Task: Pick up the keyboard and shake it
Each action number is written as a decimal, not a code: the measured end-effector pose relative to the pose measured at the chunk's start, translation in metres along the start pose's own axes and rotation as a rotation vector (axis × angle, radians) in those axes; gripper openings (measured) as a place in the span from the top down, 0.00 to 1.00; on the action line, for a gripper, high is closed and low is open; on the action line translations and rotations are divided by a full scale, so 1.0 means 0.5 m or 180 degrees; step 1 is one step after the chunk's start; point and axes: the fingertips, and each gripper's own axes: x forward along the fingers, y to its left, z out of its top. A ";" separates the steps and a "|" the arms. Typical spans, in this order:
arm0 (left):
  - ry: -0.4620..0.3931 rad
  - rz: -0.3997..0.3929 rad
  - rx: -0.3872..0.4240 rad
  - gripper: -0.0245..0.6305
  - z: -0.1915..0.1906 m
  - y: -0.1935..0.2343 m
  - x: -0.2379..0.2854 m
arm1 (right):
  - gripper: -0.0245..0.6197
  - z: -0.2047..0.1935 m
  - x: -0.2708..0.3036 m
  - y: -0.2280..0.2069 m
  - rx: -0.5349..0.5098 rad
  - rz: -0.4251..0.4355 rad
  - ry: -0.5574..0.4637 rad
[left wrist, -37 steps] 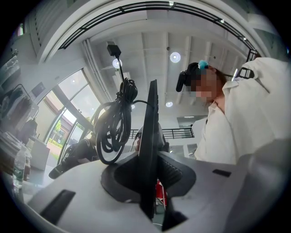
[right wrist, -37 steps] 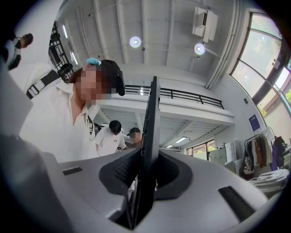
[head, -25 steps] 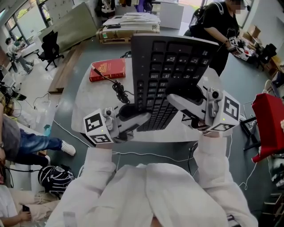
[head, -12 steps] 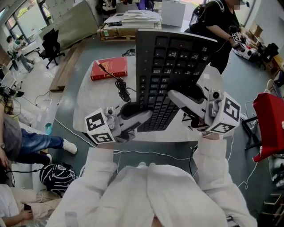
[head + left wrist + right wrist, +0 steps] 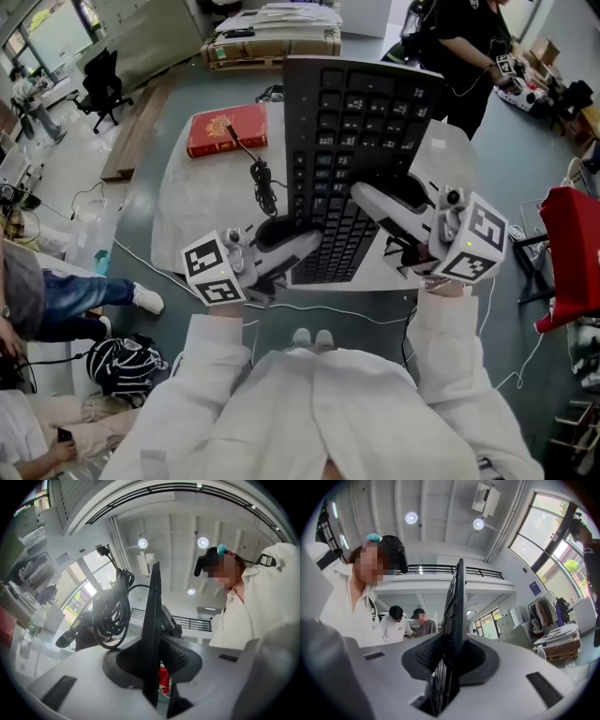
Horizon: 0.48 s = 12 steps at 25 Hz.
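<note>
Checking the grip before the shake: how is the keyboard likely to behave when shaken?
Probably stiff: the keyboard stands flat though the left gripper and right gripper clamp only its near end. Its coiled cable hangs free, so likely swings. The thin edge may slip.

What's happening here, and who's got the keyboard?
A person holds the black keyboard up off the white table, keys facing the head camera. The left gripper is clamped on its left edge and the right gripper on its right edge, both near the end closest to the person. Its coiled cable shows beside the left edge. A red book lies on the table's far side.
</note>
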 end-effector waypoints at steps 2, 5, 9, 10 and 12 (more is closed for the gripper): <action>0.0019 0.0041 -0.0090 0.82 -0.003 0.018 -0.010 | 0.81 -0.014 0.011 -0.018 0.0091 -0.0059 0.0030; 0.0047 0.0095 -0.0196 0.82 -0.016 0.036 -0.020 | 0.81 -0.038 0.015 -0.039 0.0213 -0.0120 0.0058; 0.0088 0.0165 -0.0320 0.82 -0.037 0.050 -0.020 | 0.81 -0.059 0.006 -0.061 0.0366 -0.0190 0.0067; 0.0089 0.0180 -0.0359 0.82 -0.042 0.054 -0.020 | 0.81 -0.064 0.004 -0.068 0.0415 -0.0222 0.0069; 0.0078 0.0201 -0.0444 0.82 -0.051 0.061 -0.022 | 0.81 -0.076 0.001 -0.080 0.0507 -0.0293 0.0070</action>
